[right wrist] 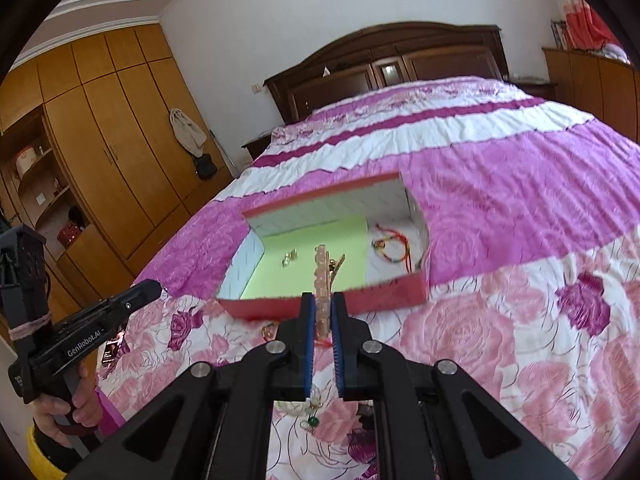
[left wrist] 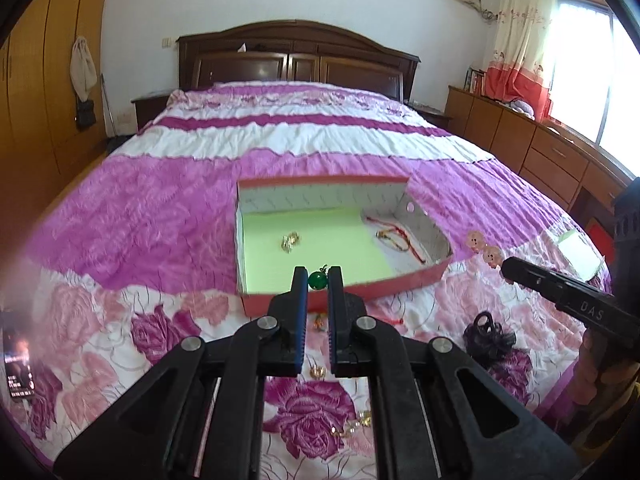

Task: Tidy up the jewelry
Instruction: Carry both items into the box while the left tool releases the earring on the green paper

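My left gripper is shut on a green bead pendant, which shows between its tips above the near wall of the box. The box is red outside with a pale green floor. In it lie gold earrings and a red cord bracelet. My right gripper is shut on a pink hair clip with a gold metal jaw, raised in front of the box. In the left wrist view the right gripper is right of the box, with the pink clip at its tip.
On the floral bedspread lie a black scrunchie, a gold ring, a gold chain and a small green-bead piece. A phone lies at the left edge. A wardrobe stands left of the bed, drawers to the right.
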